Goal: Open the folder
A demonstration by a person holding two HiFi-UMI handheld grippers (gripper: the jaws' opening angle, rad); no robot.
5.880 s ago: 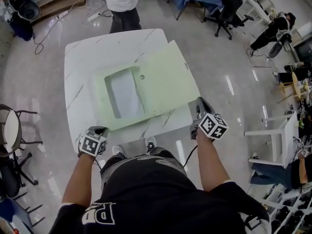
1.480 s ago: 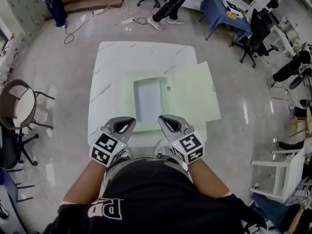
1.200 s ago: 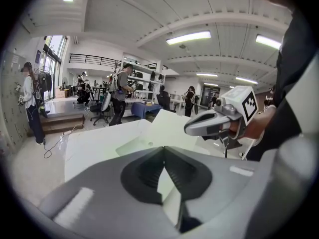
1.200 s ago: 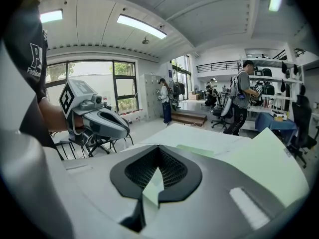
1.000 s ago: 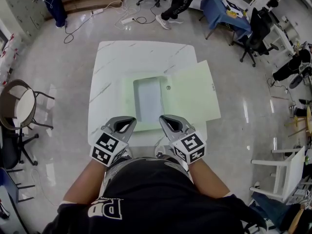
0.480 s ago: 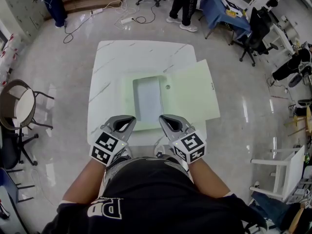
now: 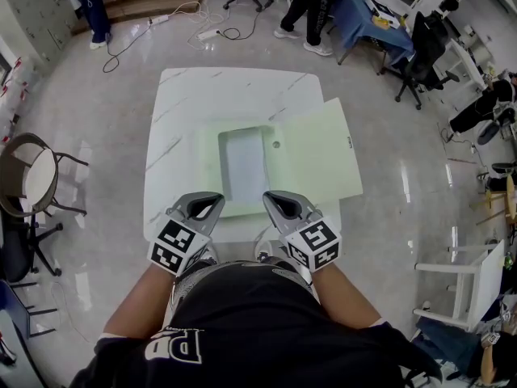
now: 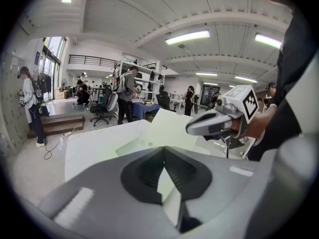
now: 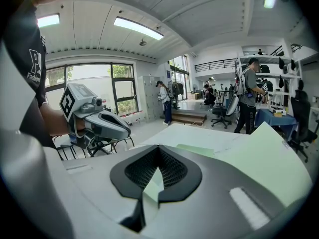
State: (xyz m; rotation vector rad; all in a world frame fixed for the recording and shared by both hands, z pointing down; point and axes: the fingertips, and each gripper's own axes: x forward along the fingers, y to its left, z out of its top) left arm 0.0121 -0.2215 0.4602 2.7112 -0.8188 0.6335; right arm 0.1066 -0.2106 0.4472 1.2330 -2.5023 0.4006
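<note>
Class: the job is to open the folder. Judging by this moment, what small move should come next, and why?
Probably just draw both grippers back. The pale green folder already lies open on the white table, cover spread past its right edge, while the left gripper and right gripper are shut and empty at the near edge.

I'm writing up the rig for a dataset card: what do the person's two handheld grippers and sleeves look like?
The grey plastic left claw and the matching right claw each have two smooth curved jaws around a black ribbed opening. Behind each sits a white cube with black square markers. The person wears a black short-sleeved T-shirt with white lettering.
</note>
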